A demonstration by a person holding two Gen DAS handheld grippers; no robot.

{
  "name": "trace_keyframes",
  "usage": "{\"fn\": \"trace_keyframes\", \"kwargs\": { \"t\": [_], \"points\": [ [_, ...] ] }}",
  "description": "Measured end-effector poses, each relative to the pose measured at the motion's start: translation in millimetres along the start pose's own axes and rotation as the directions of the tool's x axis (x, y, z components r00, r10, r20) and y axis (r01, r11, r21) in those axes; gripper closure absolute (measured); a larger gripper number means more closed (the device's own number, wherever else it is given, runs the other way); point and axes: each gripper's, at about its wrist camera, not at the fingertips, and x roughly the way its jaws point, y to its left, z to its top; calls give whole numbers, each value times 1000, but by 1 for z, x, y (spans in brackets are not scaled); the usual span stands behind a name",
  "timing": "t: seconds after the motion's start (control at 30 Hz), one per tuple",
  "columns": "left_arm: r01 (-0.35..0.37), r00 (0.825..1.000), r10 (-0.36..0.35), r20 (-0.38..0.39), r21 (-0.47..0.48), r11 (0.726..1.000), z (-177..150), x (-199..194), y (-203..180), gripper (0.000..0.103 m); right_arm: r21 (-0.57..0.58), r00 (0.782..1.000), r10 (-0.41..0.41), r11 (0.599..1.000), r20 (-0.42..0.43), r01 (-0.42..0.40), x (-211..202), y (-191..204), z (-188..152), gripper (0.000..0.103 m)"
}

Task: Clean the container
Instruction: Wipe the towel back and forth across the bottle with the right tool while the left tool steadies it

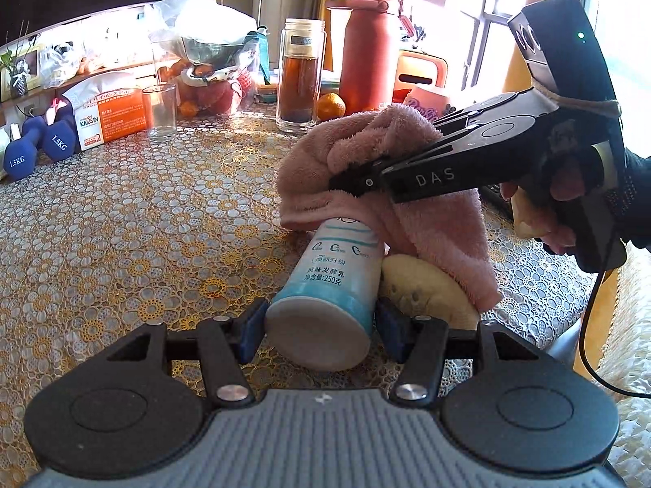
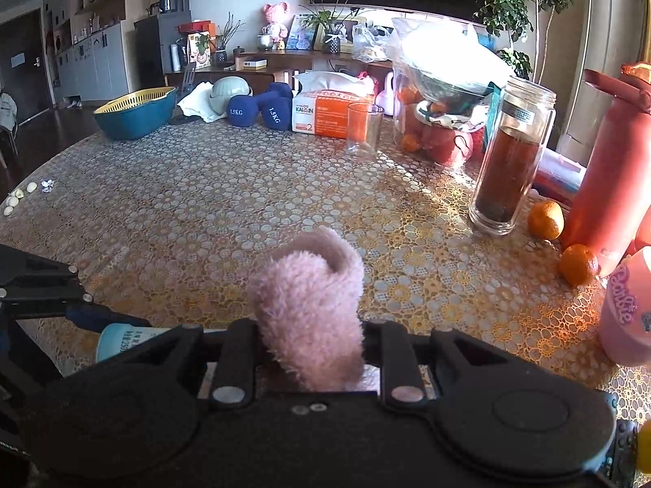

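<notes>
Left tool pinches a white-and-teal container, tilted above the worktop. Right tool clamped on a pink towel draped over the container's far end. Floral lace cover; tea bottle, oranges, blue dumbbells at the back. Sun from the window.

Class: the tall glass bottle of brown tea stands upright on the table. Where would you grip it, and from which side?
Grip the glass bottle round its straight middle, coming level from the open table side. It stands upright, and an orange and the red flask crowd its far side, so I judge that way freest.
</notes>
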Motion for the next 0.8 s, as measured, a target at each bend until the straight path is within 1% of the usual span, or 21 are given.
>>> {"fn": "trace_keyframes", "kwargs": {
  "t": [0.07, 0.13, 0.23, 0.4, 0.67, 0.8],
  "points": [
    [0, 1000, 0, 0, -1, 1000, 0, 0, 0, 46, -5, 1000, -24, 1000, -5, 24, 1, -2, 0, 81],
    [0, 1000, 0, 0, 1, 1000, 0, 0, 0, 46, -20, 997, -66, 998, -29, 66, 6, -4, -1, 81],
    [4, 1000, -4, 1, 2, 1000, 0, 0, 1, 46, 6, 999, -47, 999, -26, 48, 4, -11, -4, 80],
    [8, 1000, -8, -5, 3, 1000, 1, 1, 0, 46, -48, 997, -78, 996, -22, 77, 2, -5, -5, 80],
    [16, 1000, -16, -9, -10, 1000, 1, 1, 2, 46, -11, 996, -87, 996, -10, 87, -9, -11, -16, 80],
    [28, 1000, -28, -11, -7, 1000, 1, 1, 1, 47, -7, 995, -93, 996, -23, 93, -15, -13, -26, 80]
  ]
}}
